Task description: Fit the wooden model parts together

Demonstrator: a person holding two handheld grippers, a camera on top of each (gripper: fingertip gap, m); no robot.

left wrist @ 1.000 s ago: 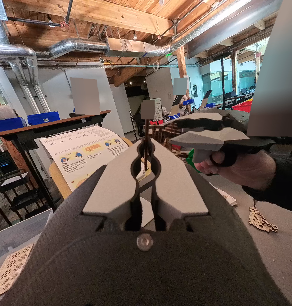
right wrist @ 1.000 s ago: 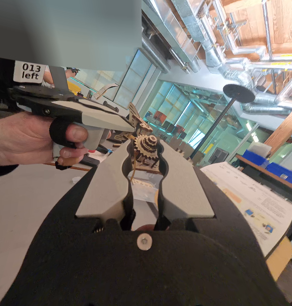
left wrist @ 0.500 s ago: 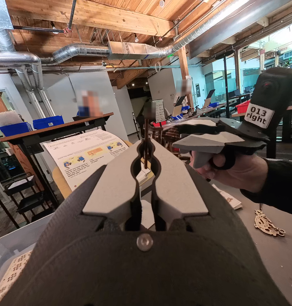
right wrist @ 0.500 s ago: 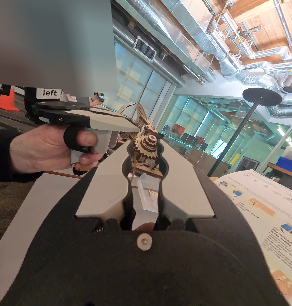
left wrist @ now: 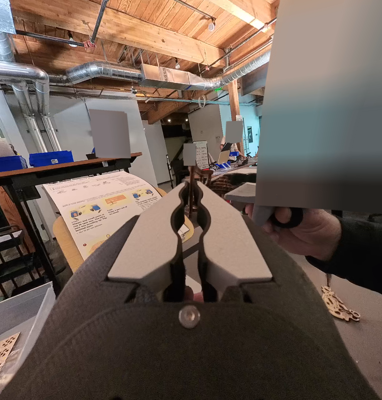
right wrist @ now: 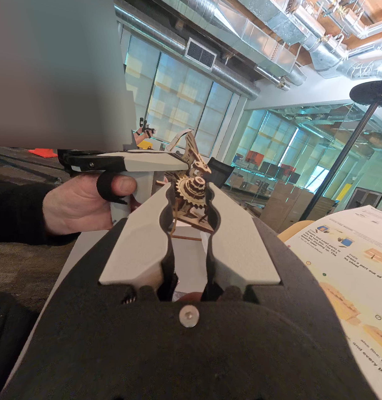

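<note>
**Both grippers clamped on wooden model pieces above the table**

Jaws of the left gripper [left wrist: 192,185] are drawn almost together, pinching a thin dark wooden strip [left wrist: 191,193] that stands upright, edge-on to the camera, between the grey fingertips. Its top runs up behind a grey patch laid over the picture. In the right wrist view this strip shows as a flat, pale laser-cut wooden piece with a feathered outline [right wrist: 193,154], projecting from the tip of the left gripper [right wrist: 186,166], which a person's left hand [right wrist: 77,205] holds by its handle, thumb through a black loop.

The right gripper [right wrist: 191,188] is closed around the light-brown wooden gear model [right wrist: 191,192], a stack of toothed wheels on a slotted frame, held up in the air off the grey table [right wrist: 192,257]. Each grey finger presses against one side of it. The feathered piece sits just above and behind the gears; whether the two touch cannot be told.

In the left wrist view the right hand [left wrist: 302,233] grips its tool on the right, mostly hidden by a large patch. A small pale cut-out wooden part [left wrist: 337,307] lies on the table below that wrist. A white printed instruction sheet [left wrist: 99,205] stands tilted at the left, and a perforated wooden sheet [left wrist: 1,355] rests in a clear bin [left wrist: 29,303] at the lower left.
</note>
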